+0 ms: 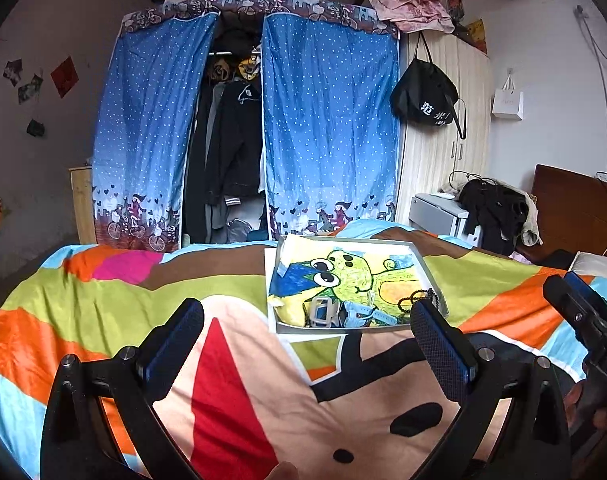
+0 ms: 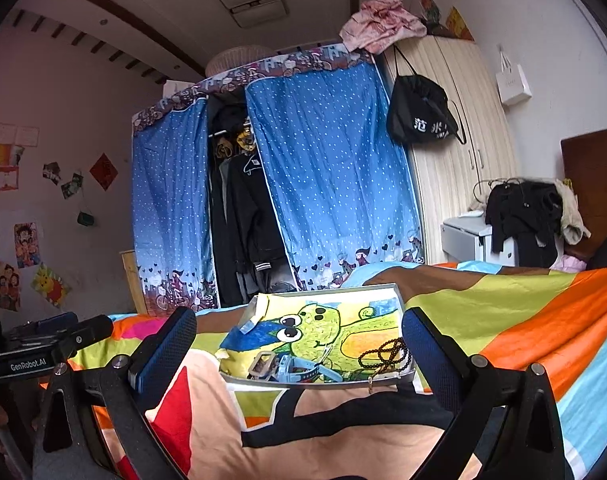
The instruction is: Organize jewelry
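From my left gripper [image 1: 307, 330], jaws spread and empty, the tray [image 1: 417, 252] of jewelry lies just ahead on the patchwork bedspread [image 1: 103, 304], blue curtains [image 1: 327, 120] beyond. From my right gripper [image 2: 299, 344], likewise spread, the bead bracelet [image 2: 387, 354] sits beside my right-hand finger.
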### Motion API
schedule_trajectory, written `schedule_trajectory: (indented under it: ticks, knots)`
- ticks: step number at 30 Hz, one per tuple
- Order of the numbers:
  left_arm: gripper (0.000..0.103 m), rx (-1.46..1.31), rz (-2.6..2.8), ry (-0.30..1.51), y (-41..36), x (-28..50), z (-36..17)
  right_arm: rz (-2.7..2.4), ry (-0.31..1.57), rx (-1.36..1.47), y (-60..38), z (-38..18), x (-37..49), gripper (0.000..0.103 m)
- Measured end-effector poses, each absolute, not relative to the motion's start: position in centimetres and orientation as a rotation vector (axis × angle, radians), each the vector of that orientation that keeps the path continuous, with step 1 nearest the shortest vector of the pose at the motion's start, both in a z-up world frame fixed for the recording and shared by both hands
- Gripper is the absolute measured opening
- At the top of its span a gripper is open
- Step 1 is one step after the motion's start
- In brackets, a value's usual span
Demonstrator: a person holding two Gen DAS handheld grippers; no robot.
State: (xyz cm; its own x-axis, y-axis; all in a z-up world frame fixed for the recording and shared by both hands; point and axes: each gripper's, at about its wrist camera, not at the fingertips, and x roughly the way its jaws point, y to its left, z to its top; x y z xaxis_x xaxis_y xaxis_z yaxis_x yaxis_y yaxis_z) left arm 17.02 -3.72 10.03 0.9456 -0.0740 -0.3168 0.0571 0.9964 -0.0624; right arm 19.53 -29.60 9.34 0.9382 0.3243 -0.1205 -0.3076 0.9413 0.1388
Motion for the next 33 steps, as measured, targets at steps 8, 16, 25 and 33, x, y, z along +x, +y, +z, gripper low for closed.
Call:
schedule_trajectory:
  ticks: [8,16,25,33]
  knots:
    - [0.101,-0.043,-0.064,0.309,-2.5,13.6,8.3,0.308,0.154,0.096,-28.0,7.5,15.9,0.103]
    - [0.101,-0.01,-0.057,0.313,-1.8,10.5,5.5,0.276,0.193,0.072,-26.5,5.5,12.6,0.103]
    - [0.101,-0.006,-0.056,0.325,-0.8,8.2,2.9,0.206,0.251,0.074,-26.1,3.3,9.7,0.103]
    - [0.101,-0.018,-0.057,0.326,-0.3,7.1,1.6,0.128,0.319,0.088,-26.1,1.5,7.8,0.103]
